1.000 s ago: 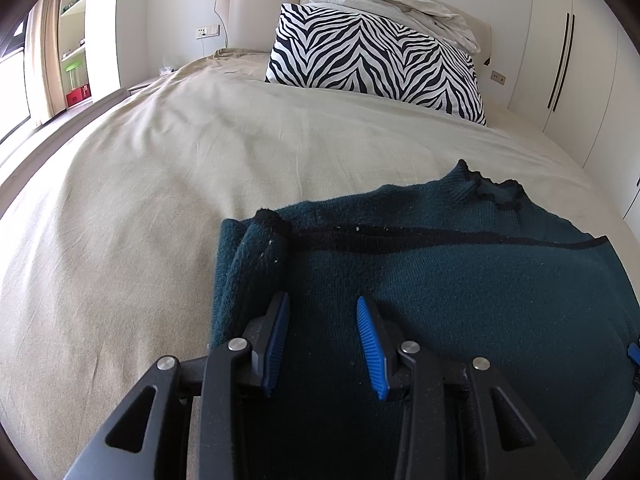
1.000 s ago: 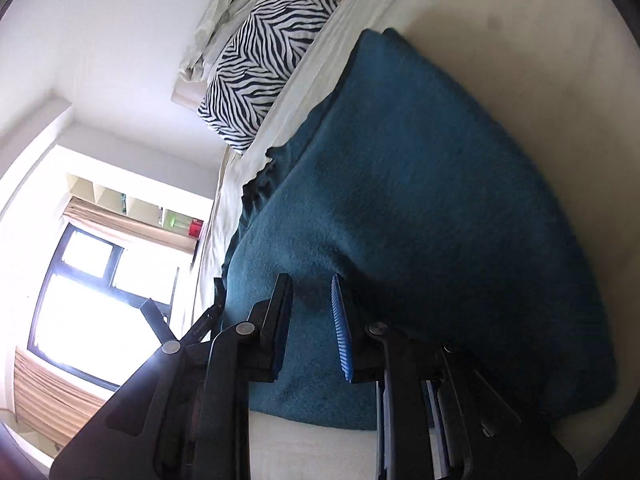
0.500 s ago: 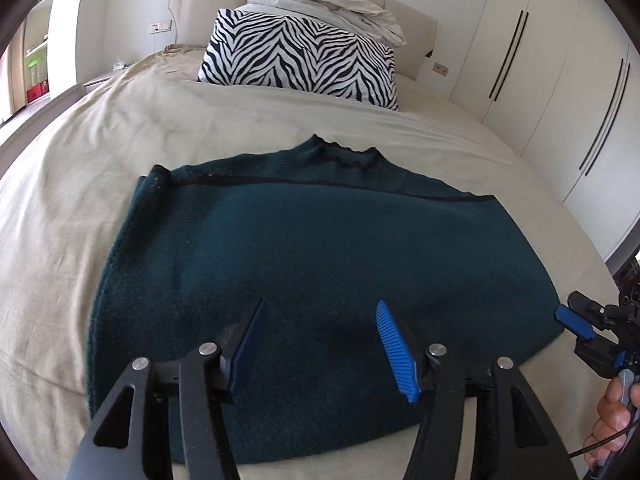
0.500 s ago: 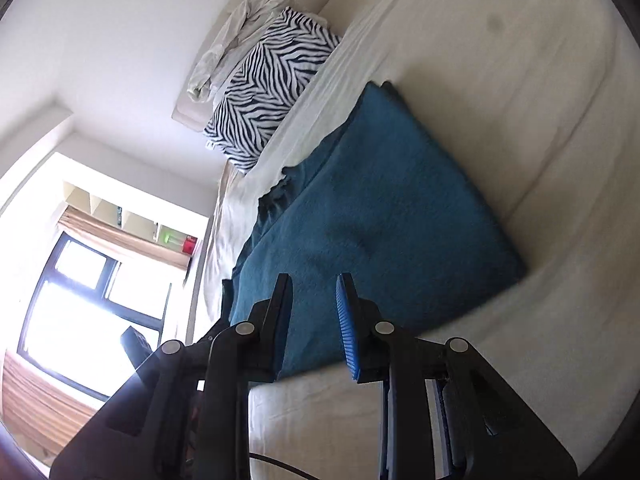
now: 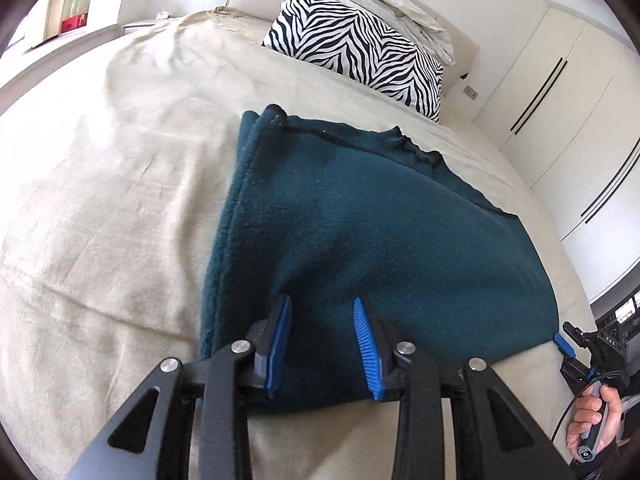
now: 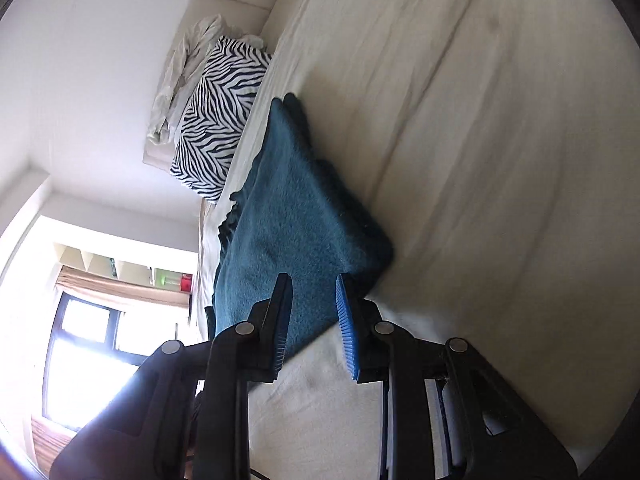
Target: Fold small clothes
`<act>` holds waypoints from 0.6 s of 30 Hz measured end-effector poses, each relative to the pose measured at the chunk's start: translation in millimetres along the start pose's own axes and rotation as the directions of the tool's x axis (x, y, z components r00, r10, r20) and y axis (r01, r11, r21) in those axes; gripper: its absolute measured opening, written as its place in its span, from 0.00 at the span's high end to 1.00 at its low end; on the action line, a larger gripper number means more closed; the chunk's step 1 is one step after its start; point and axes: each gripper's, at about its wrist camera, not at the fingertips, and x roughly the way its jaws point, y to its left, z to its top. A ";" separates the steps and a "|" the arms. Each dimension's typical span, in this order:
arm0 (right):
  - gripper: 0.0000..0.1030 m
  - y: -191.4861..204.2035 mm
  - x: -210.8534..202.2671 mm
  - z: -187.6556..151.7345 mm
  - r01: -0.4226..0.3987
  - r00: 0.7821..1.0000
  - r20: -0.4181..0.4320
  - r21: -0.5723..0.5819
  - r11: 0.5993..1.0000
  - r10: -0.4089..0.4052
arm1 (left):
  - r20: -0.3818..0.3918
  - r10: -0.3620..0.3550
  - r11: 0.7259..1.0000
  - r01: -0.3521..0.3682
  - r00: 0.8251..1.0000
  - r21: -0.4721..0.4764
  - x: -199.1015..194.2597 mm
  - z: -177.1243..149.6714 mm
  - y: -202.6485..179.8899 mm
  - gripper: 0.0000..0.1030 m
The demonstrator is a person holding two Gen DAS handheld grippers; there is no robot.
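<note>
Dark teal sweater [image 5: 372, 220] lying flat on the beige bed [image 5: 100, 184], partly folded, sleeves apparently tucked under, neck opening at the far edge towards the zebra pillow [image 5: 360, 52]. Long axis, in the left wrist view, running from about 11 o'clock at the far left corner down to 4 o'clock at the near right corner. Left gripper [image 5: 322, 340] hanging low over the near hem, fingers spread wide with nothing between them, the left finger close to the folded left edge, the sweater stretching away at 12 o'clock. Right gripper [image 6: 312, 316] likewise parted and holding nothing, poised over the near right corner of the sweater [image 6: 292, 220], cloth straight ahead at 12 o'clock and running away towards 11; contact with the cloth not certain from either view. Same gripper visible at 4 o'clock in the left wrist view, just beside that corner, held by a bare hand [image 5: 596, 424]. Both equally near, each over its own end of the hem; likely next step a pinch of the hem at both corners and a fold towards the neck. Only legible marks: a small round logo on the handle, and faint letters on the right gripper body, too small to read. No label showing on the sweater.
</note>
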 end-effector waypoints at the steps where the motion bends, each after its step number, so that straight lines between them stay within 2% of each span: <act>1: 0.75 -4.5 -14.2 3.1 0.023 0.999 0.035 0.013 1.000 -0.024 | 0.007 -0.001 1.000 0.001 1.000 -0.024 -6.0 -2.4 5.4 0.65; 3: 0.52 -14.3 -43.5 8.3 0.021 0.995 0.097 0.040 0.999 -0.024 | 0.028 0.046 0.999 -0.045 0.999 -0.029 -18.1 -8.2 7.6 0.56; 5: 0.48 -15.7 -58.9 6.9 0.010 0.994 0.111 0.043 0.999 -0.015 | 0.040 0.048 0.998 -0.047 0.998 -0.032 -27.1 -15.0 5.8 0.53; 7: 0.48 -13.8 -64.4 1.1 -0.004 0.996 0.090 0.033 0.999 0.001 | 0.047 0.049 0.998 -0.047 0.998 -0.044 -33.9 -22.2 2.5 0.49; 9: 0.48 -13.8 -69.7 -2.5 -0.015 0.999 0.035 0.016 1.000 0.014 | 0.040 0.043 0.998 -0.041 0.998 -0.049 -36.4 -27.9 -2.9 0.40; 12: 0.48 -4.7 -59.4 -10.5 -0.041 0.999 -0.008 -0.006 0.999 0.041 | 0.019 0.003 0.998 -0.002 1.000 -0.057 -38.4 -38.8 -10.2 0.39; 15: 0.48 -0.7 -44.2 -14.1 -0.068 0.997 -0.027 0.013 0.998 0.068 | -0.002 -0.019 0.997 0.019 1.000 -0.069 -35.6 -45.1 -15.6 0.38; 18: 0.48 -3.1 -32.0 -15.2 -0.061 0.997 -0.036 0.047 0.997 0.063 | -0.019 -0.030 0.996 0.029 0.999 -0.081 -30.5 -47.5 -18.4 0.38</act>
